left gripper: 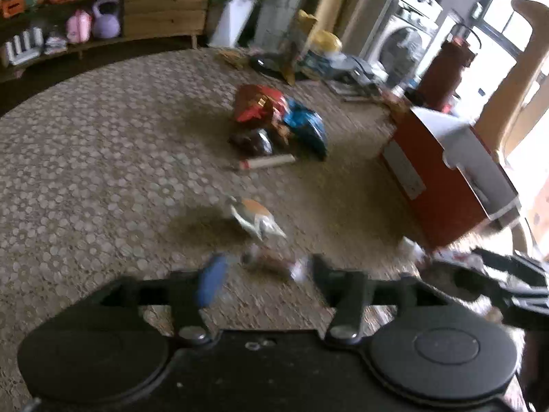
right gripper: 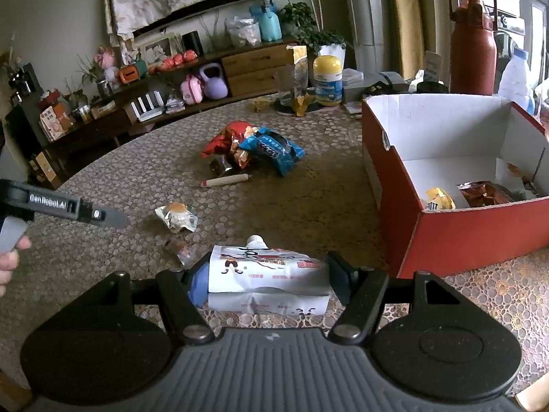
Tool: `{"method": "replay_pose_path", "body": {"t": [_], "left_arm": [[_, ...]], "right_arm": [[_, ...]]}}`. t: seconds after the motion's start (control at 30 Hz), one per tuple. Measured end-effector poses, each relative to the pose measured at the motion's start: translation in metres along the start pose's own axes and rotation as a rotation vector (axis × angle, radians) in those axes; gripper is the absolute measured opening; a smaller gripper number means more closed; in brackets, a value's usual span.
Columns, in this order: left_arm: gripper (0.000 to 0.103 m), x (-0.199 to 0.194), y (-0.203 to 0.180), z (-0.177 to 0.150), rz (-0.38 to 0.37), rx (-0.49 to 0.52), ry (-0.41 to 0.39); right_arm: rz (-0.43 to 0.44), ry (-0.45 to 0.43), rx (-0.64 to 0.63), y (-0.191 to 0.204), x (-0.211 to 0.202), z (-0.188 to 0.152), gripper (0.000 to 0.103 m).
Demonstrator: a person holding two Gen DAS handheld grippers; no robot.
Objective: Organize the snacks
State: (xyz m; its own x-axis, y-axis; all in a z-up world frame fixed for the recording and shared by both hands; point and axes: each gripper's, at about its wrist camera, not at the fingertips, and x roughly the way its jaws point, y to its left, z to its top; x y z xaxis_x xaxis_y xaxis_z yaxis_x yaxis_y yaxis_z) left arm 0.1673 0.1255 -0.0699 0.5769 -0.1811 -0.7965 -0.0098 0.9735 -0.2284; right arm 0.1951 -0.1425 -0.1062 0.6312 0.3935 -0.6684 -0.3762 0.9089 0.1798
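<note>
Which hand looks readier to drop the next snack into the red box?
The right. The right gripper already clamps a white spouted pouch, with the red box open just beside it. The left gripper is open and empty over small wrapped snacks on the table.

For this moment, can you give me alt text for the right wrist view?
The right gripper holds a white spouted drink pouch between its fingers above a patterned tablecloth. To its right stands an open red cardboard box with a few snacks inside; more wrapped snacks lie farther back.
</note>
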Motion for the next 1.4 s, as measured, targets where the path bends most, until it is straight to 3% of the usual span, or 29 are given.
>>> {"method": "replay_pose_path", "body": {"t": [0.13,0.2,0.5,0.67,0.73,0.8,0.97,1.17,1.4], "left_arm": [[0.079,0.011,-0.004,0.008,0.022,0.021,-0.033],[0.086,0.024,-0.006,0.011,0.030,0.019,-0.034],[0.087,0.079,-0.010,0.020,0.103,0.035,0.012],[0.072,0.096,-0.006,0.018,0.110,0.015,0.044],[0.071,0.098,-0.005,0.017,0.118,0.014,0.049],[0.057,0.099,-0.005,0.016,0.129,0.017,0.051],[0.047,0.097,-0.002,0.013,0.173,0.013,0.046],[0.045,0.076,0.000,0.016,0.173,-0.009,0.011],[0.045,0.035,-0.022,0.029,0.114,0.021,-0.035]], "right_arm": [[0.000,0.004,-0.002,0.001,0.003,0.002,0.068],[-0.003,0.010,-0.004,0.001,0.005,0.003,0.068],[-0.019,0.034,-0.003,-0.001,0.017,0.006,0.068],[-0.024,0.044,-0.004,-0.001,0.019,0.007,0.068],[-0.024,0.046,-0.004,-0.001,0.021,0.008,0.068],[-0.025,0.047,-0.004,-0.001,0.021,0.007,0.068],[-0.026,0.045,-0.004,-0.001,0.020,0.007,0.068],[-0.023,0.018,-0.007,0.001,0.010,0.008,0.068],[-0.031,-0.038,-0.004,-0.005,-0.015,0.018,0.068]]}}
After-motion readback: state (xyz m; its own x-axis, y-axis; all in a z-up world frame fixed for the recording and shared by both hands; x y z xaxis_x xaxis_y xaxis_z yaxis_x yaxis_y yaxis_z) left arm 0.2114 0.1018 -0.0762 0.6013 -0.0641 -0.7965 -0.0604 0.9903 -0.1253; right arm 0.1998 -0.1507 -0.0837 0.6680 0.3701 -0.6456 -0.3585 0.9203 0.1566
